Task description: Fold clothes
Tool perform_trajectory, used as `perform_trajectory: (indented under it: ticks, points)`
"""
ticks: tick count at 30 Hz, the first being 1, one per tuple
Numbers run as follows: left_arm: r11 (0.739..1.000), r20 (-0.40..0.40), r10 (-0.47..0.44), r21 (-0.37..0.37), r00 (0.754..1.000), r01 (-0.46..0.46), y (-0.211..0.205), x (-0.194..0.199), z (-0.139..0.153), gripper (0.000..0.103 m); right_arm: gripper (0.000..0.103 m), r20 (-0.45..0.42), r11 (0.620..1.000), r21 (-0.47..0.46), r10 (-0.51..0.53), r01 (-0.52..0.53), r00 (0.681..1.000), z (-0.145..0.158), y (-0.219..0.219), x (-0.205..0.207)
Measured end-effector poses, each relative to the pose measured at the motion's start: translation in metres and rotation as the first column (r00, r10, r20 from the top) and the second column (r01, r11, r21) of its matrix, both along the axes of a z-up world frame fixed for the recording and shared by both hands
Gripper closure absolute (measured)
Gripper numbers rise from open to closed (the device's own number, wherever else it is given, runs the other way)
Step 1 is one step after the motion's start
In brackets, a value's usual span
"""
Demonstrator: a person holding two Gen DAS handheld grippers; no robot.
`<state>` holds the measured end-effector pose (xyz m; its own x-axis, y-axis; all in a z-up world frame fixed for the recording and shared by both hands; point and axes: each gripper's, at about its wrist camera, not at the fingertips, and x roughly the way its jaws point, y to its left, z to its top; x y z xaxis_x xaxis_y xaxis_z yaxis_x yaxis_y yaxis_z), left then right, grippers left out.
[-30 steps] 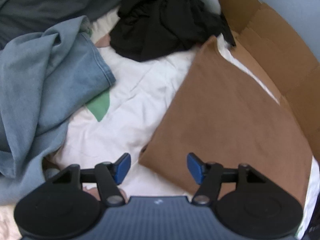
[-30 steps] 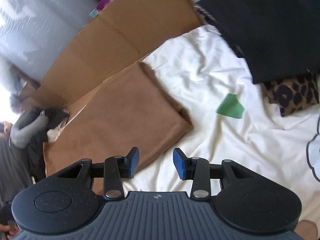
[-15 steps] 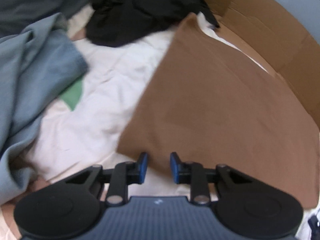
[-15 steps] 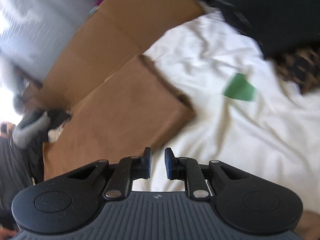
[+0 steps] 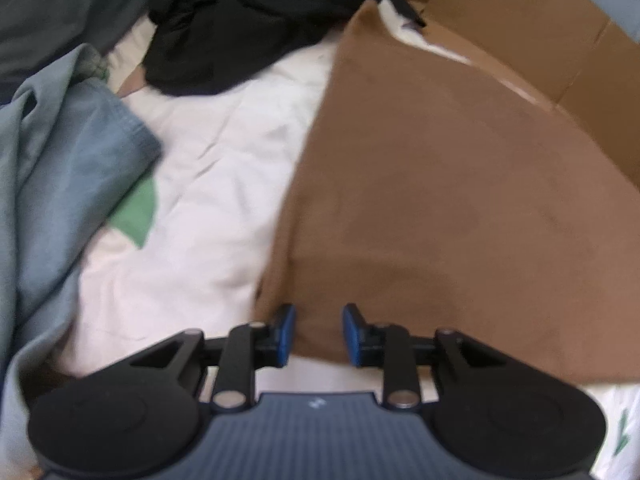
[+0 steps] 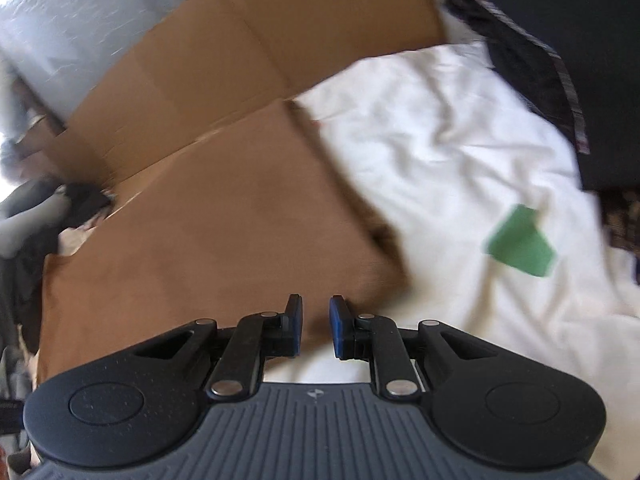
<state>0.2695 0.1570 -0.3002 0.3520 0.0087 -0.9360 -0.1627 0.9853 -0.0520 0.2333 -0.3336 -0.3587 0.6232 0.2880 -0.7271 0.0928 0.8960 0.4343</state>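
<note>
A folded brown cloth (image 5: 440, 200) lies on the white sheet (image 5: 208, 184), its far side against flattened cardboard (image 5: 540, 40). My left gripper (image 5: 316, 334) points steeply down at the cloth's near left corner. Its blue pads (image 5: 286, 332) stand a narrow gap apart with brown fabric filling that gap. In the right wrist view the same brown cloth (image 6: 208, 232) fills the left half. My right gripper (image 6: 316, 330) sits on the cloth's near edge close to its right corner, pads drawn in on the fabric.
A blue-grey garment (image 5: 60, 184) is heaped at the left over a green patch (image 5: 138, 216). A black garment (image 5: 248, 20) lies beyond. In the right wrist view a green patch (image 6: 520, 242) marks the white sheet (image 6: 460, 152), with dark clothes (image 6: 560, 60) at the right and cardboard (image 6: 260, 48) behind.
Both grippers have come down onto the brown cloth's near edge. Their jaws have narrowed from wide apart to a small gap around the fabric.
</note>
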Motion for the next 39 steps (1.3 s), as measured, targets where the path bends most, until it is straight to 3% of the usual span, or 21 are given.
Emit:
perform_trajectory:
  ticks: [5, 7, 9, 11, 12, 16, 20, 22, 24, 26, 27, 28, 34, 37, 39]
  points:
    - [0.999, -0.005, 0.043, 0.000, 0.999, -0.043, 0.016, -0.004, 0.005, 0.076, 0.086, -0.016, 0.995, 0.012, -0.101, 0.101, 0.995, -0.005, -0.036, -0.012]
    - [0.997, -0.008, 0.066, 0.038, 0.998, -0.065, 0.018, -0.004, 0.008, 0.061, 0.086, -0.021, 0.990, 0.051, -0.134, 0.135, 0.991, -0.007, -0.048, -0.017]
    - [0.995, -0.005, 0.087, 0.048, 0.996, -0.087, 0.022, -0.005, 0.012, 0.058, 0.085, -0.039, 0.979, 0.109, -0.167, 0.170, 0.985, -0.010, -0.055, -0.023]
    - [0.994, -0.018, 0.114, 0.007, 0.993, -0.113, 0.028, -0.007, 0.012, 0.057, 0.069, -0.056, 0.969, 0.170, -0.174, 0.181, 0.983, -0.012, -0.056, -0.028]
    - [0.992, -0.027, 0.128, -0.007, 0.991, -0.128, 0.030, -0.007, 0.012, 0.057, 0.056, -0.060, 0.966, 0.185, -0.171, 0.179, 0.984, -0.013, -0.054, -0.029]
    - [0.978, -0.087, 0.188, -0.072, 0.978, -0.194, 0.035, -0.011, 0.008, 0.053, 0.054, -0.097, 0.946, 0.267, -0.164, 0.184, 0.982, -0.020, -0.044, -0.024]
    - [0.981, -0.119, 0.175, -0.060, 0.977, -0.183, 0.035, -0.016, 0.018, 0.053, 0.054, -0.191, 0.845, 0.423, -0.272, 0.329, 0.943, -0.039, -0.054, -0.021]
    - [0.982, -0.121, 0.173, -0.057, 0.977, -0.181, 0.037, -0.016, 0.026, 0.052, 0.054, -0.201, 0.812, 0.466, -0.288, 0.350, 0.936, -0.043, -0.057, -0.018]
    - [0.980, -0.111, 0.183, -0.060, 0.977, -0.191, 0.037, -0.016, 0.034, 0.048, 0.055, -0.208, 0.787, 0.498, -0.300, 0.364, 0.931, -0.046, -0.060, -0.015]
    - [0.977, -0.104, 0.198, -0.062, 0.975, -0.205, 0.037, -0.016, 0.040, 0.048, 0.068, -0.212, 0.771, 0.516, -0.307, 0.374, 0.928, -0.050, -0.062, -0.012]
    - [0.976, -0.106, 0.201, -0.068, 0.974, -0.209, 0.036, -0.016, 0.041, 0.048, 0.087, -0.226, 0.764, 0.516, -0.313, 0.386, 0.922, -0.052, -0.063, -0.012]
    - [0.976, -0.107, 0.199, -0.072, 0.974, -0.207, 0.035, -0.016, 0.041, 0.048, 0.099, -0.234, 0.764, 0.514, -0.313, 0.390, 0.921, -0.053, -0.064, -0.011]
    - [0.973, -0.114, 0.202, -0.091, 0.973, -0.213, 0.028, -0.014, 0.034, 0.047, 0.100, -0.149, 0.770, 0.548, -0.293, 0.325, 0.944, -0.040, -0.066, -0.018]
    - [0.947, -0.093, 0.262, -0.166, 0.960, -0.275, 0.031, -0.016, 0.028, 0.047, 0.097, -0.158, 0.770, 0.550, -0.283, 0.322, 0.946, -0.045, -0.069, -0.019]
    - [0.916, -0.077, 0.312, -0.241, 0.947, -0.321, 0.033, -0.020, 0.024, 0.047, 0.095, -0.173, 0.766, 0.552, -0.282, 0.330, 0.944, -0.051, -0.070, -0.020]
